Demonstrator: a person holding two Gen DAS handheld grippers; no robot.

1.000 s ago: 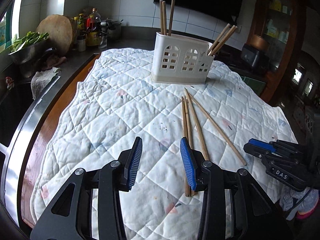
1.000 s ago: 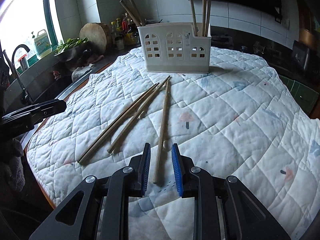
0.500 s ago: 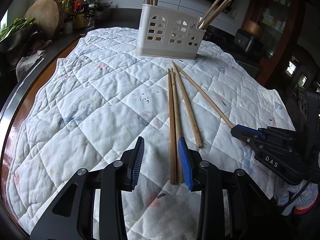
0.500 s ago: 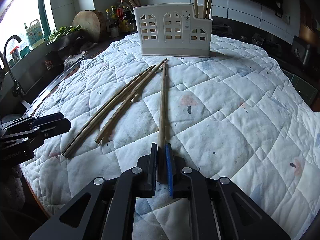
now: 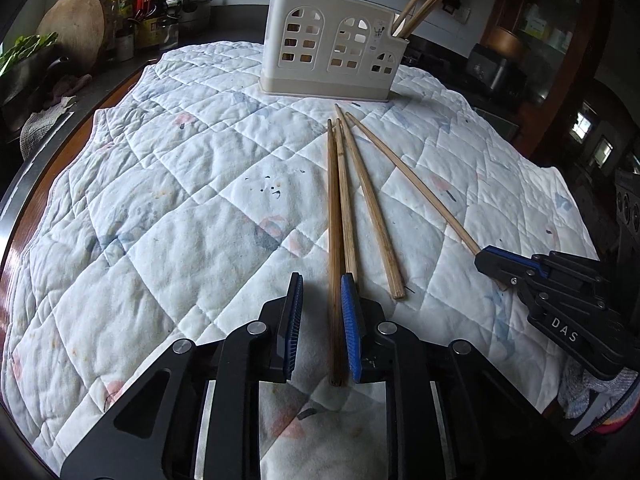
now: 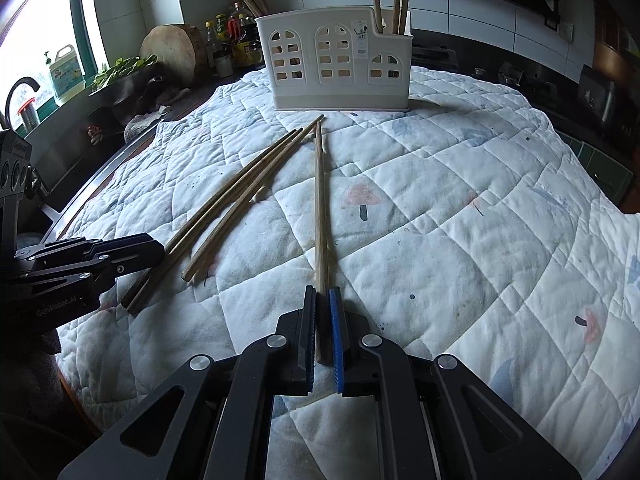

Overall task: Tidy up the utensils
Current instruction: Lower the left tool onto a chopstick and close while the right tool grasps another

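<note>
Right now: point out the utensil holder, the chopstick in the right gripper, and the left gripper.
utensil holder [image 6: 336, 76], right wrist view, front wall.
chopstick [image 6: 319, 200], right wrist view, mid shaft.
left gripper [image 5: 320, 328], left wrist view, between fingertips.

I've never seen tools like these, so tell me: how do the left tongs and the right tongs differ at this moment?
The right tongs are shut tight on one pale chopstick; the left tongs are closing, with a gap left around a darker chopstick. The right tongs' chopstick lies apart from the rest; the left tongs' one lies beside two others. Both point toward the white holder over the quilt.
</note>
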